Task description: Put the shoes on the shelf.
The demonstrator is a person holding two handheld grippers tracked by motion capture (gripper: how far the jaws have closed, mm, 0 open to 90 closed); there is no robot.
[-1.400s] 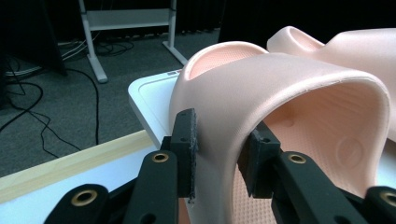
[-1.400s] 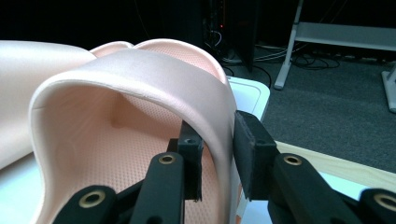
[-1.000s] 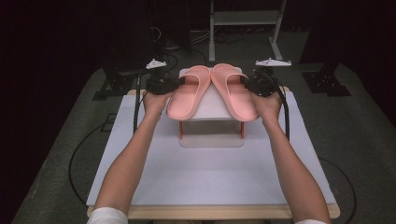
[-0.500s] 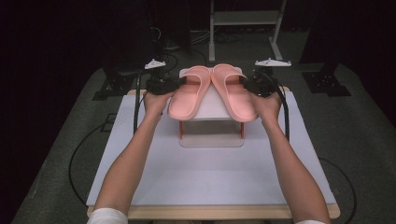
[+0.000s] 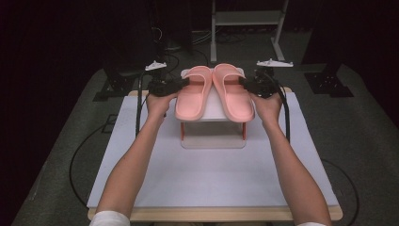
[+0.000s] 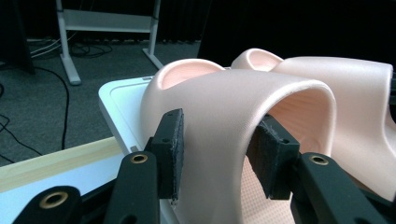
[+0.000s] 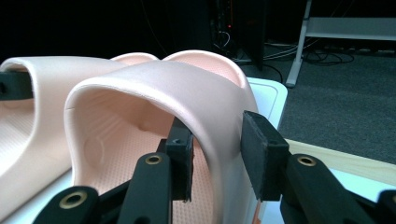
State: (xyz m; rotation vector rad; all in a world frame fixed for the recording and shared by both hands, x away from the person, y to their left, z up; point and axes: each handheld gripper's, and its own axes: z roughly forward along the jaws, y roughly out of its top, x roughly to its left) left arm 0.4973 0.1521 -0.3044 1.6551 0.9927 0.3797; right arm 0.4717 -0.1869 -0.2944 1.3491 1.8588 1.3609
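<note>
Both pink slippers lie side by side on the white stand (image 5: 214, 123).

Left gripper (image 5: 181, 84): jaws just opening, straddling the left slipper (image 5: 193, 96) strap's outer wall, barely off it.

Right gripper (image 5: 245, 83): likewise, astride the right slipper (image 5: 233, 94) strap, pads clear.

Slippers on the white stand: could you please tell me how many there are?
2. The left slipper lies by the left claw, the right slipper by the right claw, side by side on the white stand. None seems hidden.
</note>
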